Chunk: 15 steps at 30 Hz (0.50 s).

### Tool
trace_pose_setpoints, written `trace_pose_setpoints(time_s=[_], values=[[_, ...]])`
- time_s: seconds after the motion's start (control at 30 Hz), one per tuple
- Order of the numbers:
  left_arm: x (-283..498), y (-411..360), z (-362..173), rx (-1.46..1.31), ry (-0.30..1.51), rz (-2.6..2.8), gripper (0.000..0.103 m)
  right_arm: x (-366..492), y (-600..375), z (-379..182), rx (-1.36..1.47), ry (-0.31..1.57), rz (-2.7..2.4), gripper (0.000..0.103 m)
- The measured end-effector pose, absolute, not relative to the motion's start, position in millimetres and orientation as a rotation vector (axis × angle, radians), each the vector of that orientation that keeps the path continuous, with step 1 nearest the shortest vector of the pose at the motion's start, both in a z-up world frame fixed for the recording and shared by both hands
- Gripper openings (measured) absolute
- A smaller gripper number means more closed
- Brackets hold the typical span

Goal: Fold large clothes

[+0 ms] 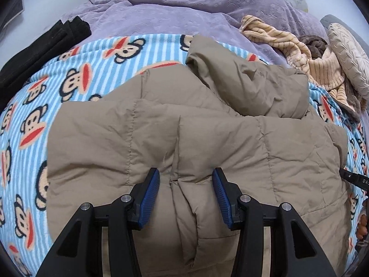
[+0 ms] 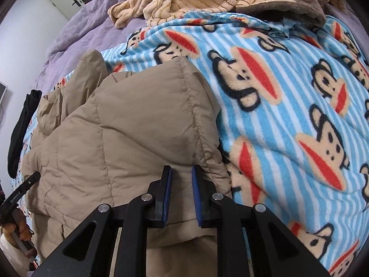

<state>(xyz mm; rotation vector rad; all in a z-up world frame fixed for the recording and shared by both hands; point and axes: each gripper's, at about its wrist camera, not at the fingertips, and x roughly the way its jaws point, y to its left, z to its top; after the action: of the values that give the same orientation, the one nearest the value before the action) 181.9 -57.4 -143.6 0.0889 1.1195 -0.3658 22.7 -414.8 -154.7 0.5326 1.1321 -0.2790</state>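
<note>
A tan quilted puffer jacket [image 1: 184,127] lies spread on a blue striped monkey-print blanket [image 1: 34,127]. One part is folded over its top right. My left gripper [image 1: 185,177] hovers over the jacket's near middle, open wide, with a seam ridge between the fingers. In the right wrist view my right gripper [image 2: 181,173] sits at the jacket's [image 2: 138,120] right edge, fingers narrowed with puffy fabric pinched between the blue pads. The right gripper's tip [image 1: 355,180] shows at the jacket's right side. The left gripper [image 2: 27,183] and a hand [image 2: 22,228] appear at far left.
A purple quilt [image 1: 161,11] covers the bed behind the blanket. A folded black garment [image 1: 41,46] lies at the left. A heap of beige striped clothes [image 1: 299,53] and a round cushion [image 1: 348,53] sit at the right. Bare blanket [image 2: 288,115] stretches right of the jacket.
</note>
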Motion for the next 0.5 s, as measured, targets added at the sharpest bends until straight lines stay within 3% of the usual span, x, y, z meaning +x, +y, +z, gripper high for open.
trace_pose_setpoints(time_s=[0.2,0.37,0.5], values=[[164,-35,-127,0.123,1.116,-0.310,0.050,-9,-407,-133,0.552,1.112,-0.286,0.025],[140,-24,-128,0.153,1.155,-0.275,0.050,-36,-393,-120,0.573,1.107,-0.287,0.051],[117,-21,-124,0.153,1.178,-0.262,0.050,-58,-383,-120,0.612,1.131,-0.273,0.051]])
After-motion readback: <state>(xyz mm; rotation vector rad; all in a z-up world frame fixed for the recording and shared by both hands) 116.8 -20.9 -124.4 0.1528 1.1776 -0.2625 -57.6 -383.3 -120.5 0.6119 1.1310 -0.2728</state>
